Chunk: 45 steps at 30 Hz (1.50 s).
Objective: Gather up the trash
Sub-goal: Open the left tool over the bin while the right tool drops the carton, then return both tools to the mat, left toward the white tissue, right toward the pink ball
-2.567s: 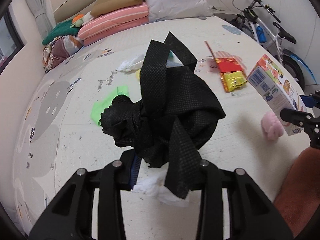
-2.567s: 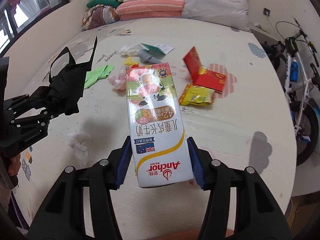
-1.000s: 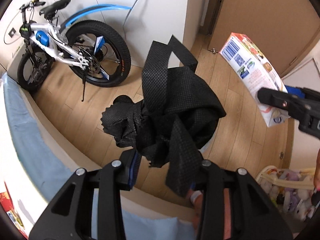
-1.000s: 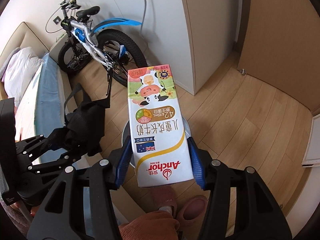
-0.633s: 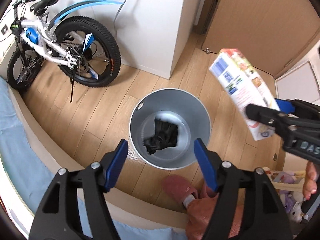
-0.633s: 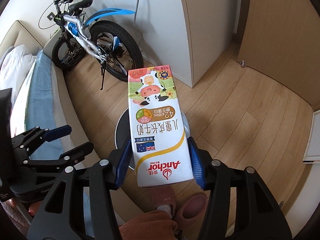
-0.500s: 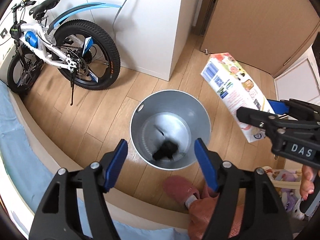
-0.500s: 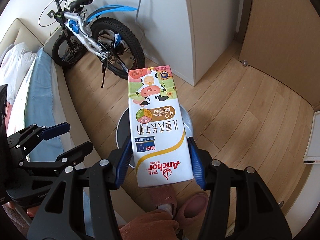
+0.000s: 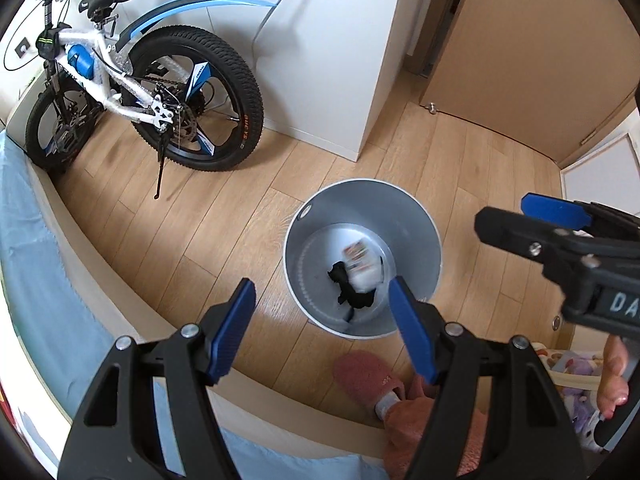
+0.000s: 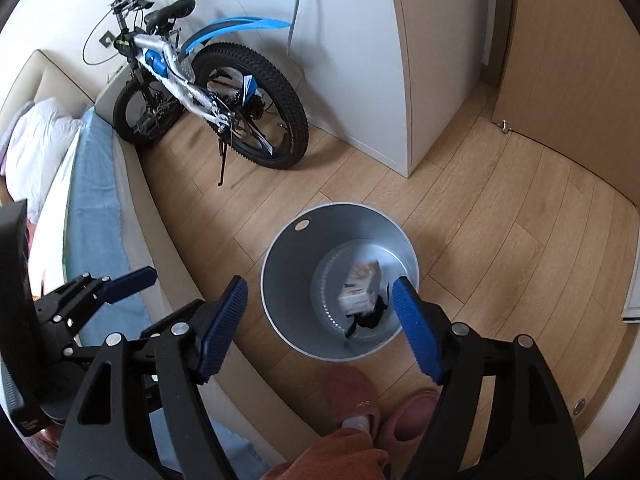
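Right wrist view looks down into the grey trash bin [image 10: 280, 280] on the wooden floor [image 10: 500, 240], where the milk carton [image 10: 360, 286] lies blurred at the bottom, toward the far right of the bin's base, on top of the crumpled black fabric bag [image 10: 370, 320]. The carton looks like light, stiff cardboard, probably empty and easy to dent; its flat long sides are the place to take it. The bag is soft and limp, best pinched at a bunched fold. The right gripper [image 10: 320, 324] hangs over the near rim of the bin with its jaws opening and nothing between them. In the left wrist view the left gripper [image 9: 322, 326] is spread wide and empty above the bin's near rim, touching nothing, beside a pink slipper [image 9: 368, 372]
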{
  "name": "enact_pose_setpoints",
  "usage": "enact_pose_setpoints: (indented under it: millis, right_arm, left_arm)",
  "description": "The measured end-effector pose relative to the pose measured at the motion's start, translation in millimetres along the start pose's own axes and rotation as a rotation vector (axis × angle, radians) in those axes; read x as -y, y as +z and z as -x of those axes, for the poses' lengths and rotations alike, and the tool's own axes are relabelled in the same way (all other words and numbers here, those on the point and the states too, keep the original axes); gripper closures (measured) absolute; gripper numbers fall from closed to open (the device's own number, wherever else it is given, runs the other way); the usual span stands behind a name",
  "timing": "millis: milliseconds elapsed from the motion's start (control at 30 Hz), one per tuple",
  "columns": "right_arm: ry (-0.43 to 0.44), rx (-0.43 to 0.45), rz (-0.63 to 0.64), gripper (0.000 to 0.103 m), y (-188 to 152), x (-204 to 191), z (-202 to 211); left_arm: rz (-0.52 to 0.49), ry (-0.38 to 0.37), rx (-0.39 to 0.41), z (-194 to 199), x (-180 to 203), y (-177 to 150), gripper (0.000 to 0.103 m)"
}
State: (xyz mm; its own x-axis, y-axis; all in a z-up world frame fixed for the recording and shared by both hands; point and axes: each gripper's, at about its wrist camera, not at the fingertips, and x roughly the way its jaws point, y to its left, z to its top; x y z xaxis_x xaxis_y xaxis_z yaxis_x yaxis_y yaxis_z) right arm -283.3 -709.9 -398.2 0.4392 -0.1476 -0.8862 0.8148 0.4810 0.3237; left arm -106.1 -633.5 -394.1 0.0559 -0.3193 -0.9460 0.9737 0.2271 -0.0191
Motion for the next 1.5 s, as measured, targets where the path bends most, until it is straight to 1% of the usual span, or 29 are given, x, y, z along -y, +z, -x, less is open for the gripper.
enact_pose_setpoints:
  millis: [233,400,500,633,733,800,900,1067,1167,1267,1400,1500]
  right_arm:
    - [-0.021,-0.001,0.021,0.031,-5.8,-8.1,14.1]
    - [-0.030,0.005,0.045,0.031,-13.7,-22.1,31.7]
    - [-0.041,0.018,0.079,0.031,-19.6,-37.6,45.8]
    - [-0.046,0.039,0.145,0.031,-28.6,-67.9,67.5]
    - [-0.048,0.050,0.213,0.031,-36.3,-100.8,83.6]
    - [-0.042,0.058,0.265,0.031,-42.0,-126.6,94.2]
    - [-0.011,0.069,0.346,0.031,-54.1,-169.3,109.2]
    - [0.071,0.076,0.488,0.031,-82.8,-252.4,126.6]
    - [0.127,0.066,0.577,0.031,-105.1,-306.7,132.7]
    - [0.190,0.041,0.667,0.031,-131.1,-359.6,135.9]
    - [0.237,0.007,0.782,0.031,-169.4,-426.7,134.4]
    - [0.262,-0.020,0.851,0.031,-198.6,-466.9,129.0]
  left_arm:
    - [0.003,0.000,0.018,11.0,-3.6,-5.4,0.034]
    - [0.017,0.025,0.023,29.5,-11.3,-14.0,0.034]
    - [0.030,0.038,0.045,51.5,-17.5,-19.1,0.034]
    - [0.053,0.045,0.085,90.2,-30.5,-36.3,0.034]
    - [0.069,0.089,0.114,122.6,-44.6,-55.0,0.034]
    - [0.098,0.121,0.131,145.1,-58.5,-70.7,0.034]
    - [0.171,0.151,0.156,180.1,-88.4,-102.3,0.034]
    - [0.311,0.234,0.179,234.9,-142.6,-172.1,0.034]
    - [0.402,0.316,0.178,266.1,-176.4,-226.8,0.029]
    - [0.497,0.391,0.166,293.9,-207.2,-283.5,0.028]
    - [0.639,0.494,0.129,322.8,-247.7,-366.1,0.028]
    - [0.754,0.524,0.101,337.0,-272.8,-424.5,0.028]
